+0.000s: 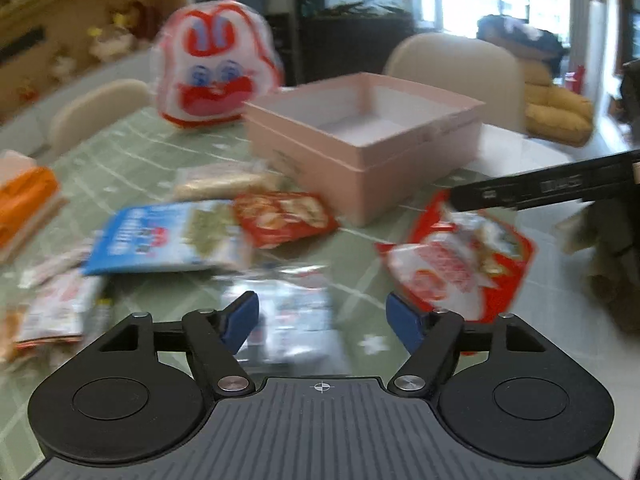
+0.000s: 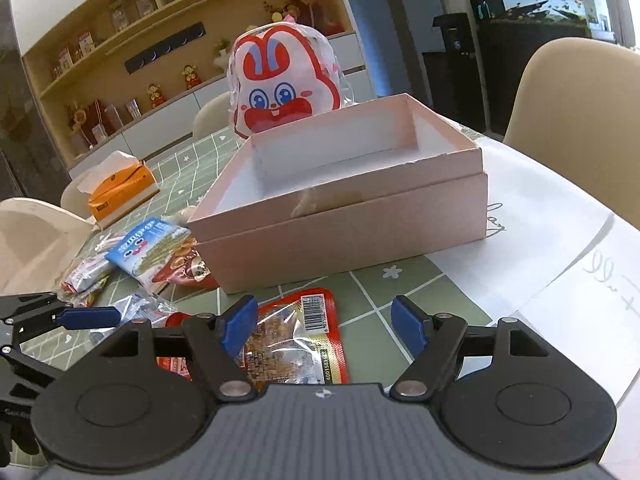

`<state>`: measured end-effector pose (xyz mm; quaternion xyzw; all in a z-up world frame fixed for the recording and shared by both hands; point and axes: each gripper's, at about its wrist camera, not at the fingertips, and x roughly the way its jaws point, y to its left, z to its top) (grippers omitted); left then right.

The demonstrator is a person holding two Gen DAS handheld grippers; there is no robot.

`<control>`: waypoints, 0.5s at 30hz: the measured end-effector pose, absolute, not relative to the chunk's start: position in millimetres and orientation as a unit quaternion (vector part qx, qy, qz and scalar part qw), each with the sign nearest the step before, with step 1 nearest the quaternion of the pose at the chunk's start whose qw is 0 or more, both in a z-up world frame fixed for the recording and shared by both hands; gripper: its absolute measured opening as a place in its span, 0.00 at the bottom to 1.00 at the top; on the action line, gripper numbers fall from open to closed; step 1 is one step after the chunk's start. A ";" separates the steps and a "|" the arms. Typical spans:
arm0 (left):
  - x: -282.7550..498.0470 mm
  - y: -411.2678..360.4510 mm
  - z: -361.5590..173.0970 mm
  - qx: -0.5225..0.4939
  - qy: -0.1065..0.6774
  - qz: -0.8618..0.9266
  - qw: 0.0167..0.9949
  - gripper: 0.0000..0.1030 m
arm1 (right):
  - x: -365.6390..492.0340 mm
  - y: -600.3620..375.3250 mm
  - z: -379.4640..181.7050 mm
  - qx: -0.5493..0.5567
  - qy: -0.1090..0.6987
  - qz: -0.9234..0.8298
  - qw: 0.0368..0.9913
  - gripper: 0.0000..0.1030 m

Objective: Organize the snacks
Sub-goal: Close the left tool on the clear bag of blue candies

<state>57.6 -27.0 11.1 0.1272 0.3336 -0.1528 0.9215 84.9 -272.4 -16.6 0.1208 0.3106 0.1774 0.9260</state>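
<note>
Hovering near the pink box, both grippers gape with nothing pinched: left gripper, right gripper. Only the right wrist view shows the red packet's barcode, just in front of the box.

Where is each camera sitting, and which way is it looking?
Left wrist: rides on the left gripper, looking over a clear packet toward the pink box; the right gripper's black body shows at right.
Right wrist: rides on the right gripper, looking over a red packet at the box; a left finger pokes in.
Shared: box, bunny bag.
</note>
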 end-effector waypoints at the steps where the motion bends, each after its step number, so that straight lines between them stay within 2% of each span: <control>1: 56.4 -25.5 11.5 0.138 0.328 -0.134 0.925 0.76 | 85.2 -273.8 -17.2 0.125 0.310 0.179 0.925 0.72; 4: 56.0 -17.7 11.3 0.143 0.331 -0.114 0.926 0.76 | 86.6 -276.7 -18.4 0.136 0.312 0.182 0.923 0.73; 15: 73.7 1.6 0.3 0.061 0.359 -0.126 0.923 0.79 | 86.9 -284.1 -20.1 0.160 0.310 0.188 0.918 0.74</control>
